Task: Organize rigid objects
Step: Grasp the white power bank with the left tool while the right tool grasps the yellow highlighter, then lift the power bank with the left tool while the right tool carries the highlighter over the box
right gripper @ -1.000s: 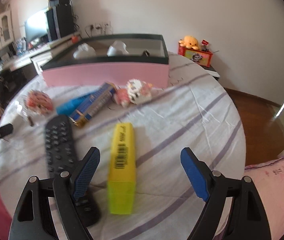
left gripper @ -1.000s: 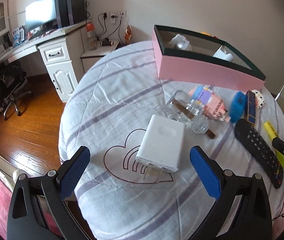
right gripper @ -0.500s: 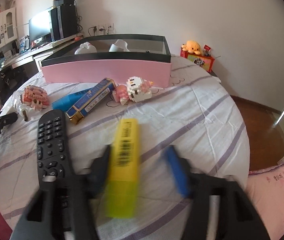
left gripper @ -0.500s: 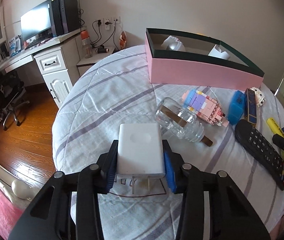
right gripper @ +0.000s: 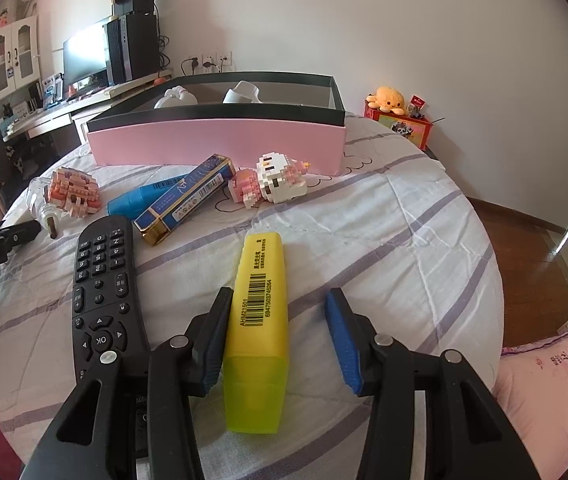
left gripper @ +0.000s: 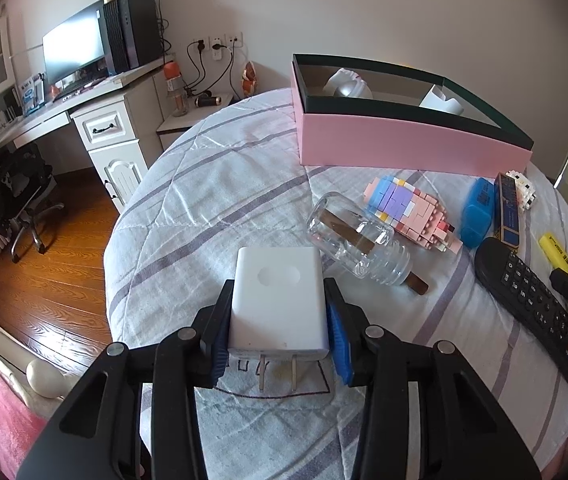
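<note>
On the striped bedspread, your left gripper (left gripper: pixel 280 336) clamps the white charger (left gripper: pixel 278 300) at the near edge; your right gripper (right gripper: pixel 276 344) stands half-wide, only 1 pad touching the yellow highlighter (right gripper: pixel 258 328). Lift now and the highlighter may slip short of the pink box (right gripper: pixel 220 136).

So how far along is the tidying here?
Early. Two white things sit in the pink box. The left gripper clamps the charger; the highlighter lies between the right gripper's jaws, ungripped. The remote, bottle, two block toys and blue boxes wait on the bed.
</note>
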Demonstrator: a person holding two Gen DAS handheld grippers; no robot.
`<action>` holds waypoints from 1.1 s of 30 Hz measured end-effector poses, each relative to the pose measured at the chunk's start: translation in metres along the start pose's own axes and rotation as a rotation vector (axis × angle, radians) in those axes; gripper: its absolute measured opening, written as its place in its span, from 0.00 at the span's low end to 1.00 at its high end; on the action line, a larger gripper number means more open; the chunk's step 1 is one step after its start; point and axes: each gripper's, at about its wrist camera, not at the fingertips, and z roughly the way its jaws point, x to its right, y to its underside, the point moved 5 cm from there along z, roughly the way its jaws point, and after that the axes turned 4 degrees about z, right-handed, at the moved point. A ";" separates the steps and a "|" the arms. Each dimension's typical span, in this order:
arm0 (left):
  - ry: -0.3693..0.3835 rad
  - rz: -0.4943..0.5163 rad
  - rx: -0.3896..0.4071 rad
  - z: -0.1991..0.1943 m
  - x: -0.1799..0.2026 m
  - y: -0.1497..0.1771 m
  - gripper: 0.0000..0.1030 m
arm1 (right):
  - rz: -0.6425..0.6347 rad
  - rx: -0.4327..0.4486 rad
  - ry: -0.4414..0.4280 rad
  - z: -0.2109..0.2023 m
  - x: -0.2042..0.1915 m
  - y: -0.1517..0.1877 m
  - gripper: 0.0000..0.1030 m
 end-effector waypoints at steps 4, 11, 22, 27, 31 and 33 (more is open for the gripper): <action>-0.004 -0.004 0.013 -0.002 0.000 0.002 0.39 | -0.001 0.003 -0.005 0.000 0.000 -0.001 0.44; 0.004 0.004 0.011 -0.008 0.002 0.003 0.39 | 0.015 0.020 -0.017 -0.006 0.002 -0.001 0.26; 0.026 0.017 0.030 -0.027 0.008 0.003 0.39 | 0.057 0.034 -0.077 -0.024 0.003 -0.003 0.26; 0.030 0.028 0.060 -0.043 0.013 -0.002 0.39 | 0.066 0.070 -0.098 -0.038 0.001 -0.011 0.26; 0.028 0.032 0.085 -0.057 0.015 -0.007 0.39 | 0.068 0.084 -0.111 -0.046 -0.001 -0.019 0.26; 0.027 0.037 0.102 -0.065 0.017 -0.011 0.39 | 0.068 0.103 -0.117 -0.052 -0.003 -0.023 0.26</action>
